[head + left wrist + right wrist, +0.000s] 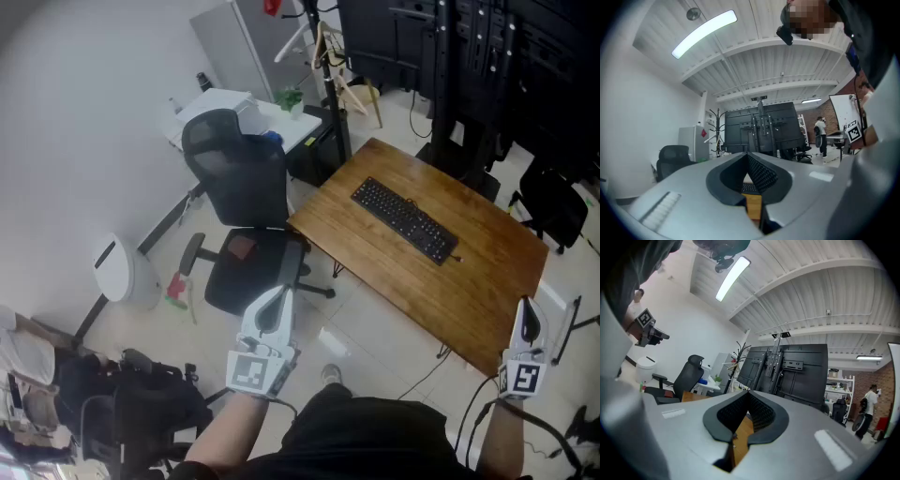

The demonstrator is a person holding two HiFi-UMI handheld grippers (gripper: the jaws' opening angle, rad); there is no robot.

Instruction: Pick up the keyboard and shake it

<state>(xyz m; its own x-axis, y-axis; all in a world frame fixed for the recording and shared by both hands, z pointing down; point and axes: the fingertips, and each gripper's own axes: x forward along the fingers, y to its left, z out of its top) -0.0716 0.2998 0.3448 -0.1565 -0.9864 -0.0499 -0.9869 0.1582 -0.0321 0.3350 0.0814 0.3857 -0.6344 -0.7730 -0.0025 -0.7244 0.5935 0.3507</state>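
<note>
A black keyboard (405, 220) lies diagonally on the wooden table (469, 291), toward its far side. Both grippers hang short of the table's near edge, well away from the keyboard. In the head view my left gripper (280, 294) is over the floor near the table's left corner, jaws shut and empty. My right gripper (528, 307) is by the table's right corner, also shut and empty. In the left gripper view a sliver of keyboard (749, 188) and table (753, 206) shows through the shut left gripper (749, 155). The right gripper (749, 393) shows only table wood (743, 431).
A black office chair (239, 183) stands left of the table, with a white desk (246, 114) behind it. A white bin (122, 272) sits by the wall. Tall black racks (469, 56) and another chair (553, 206) stand beyond the table. A person (820, 136) stands far off.
</note>
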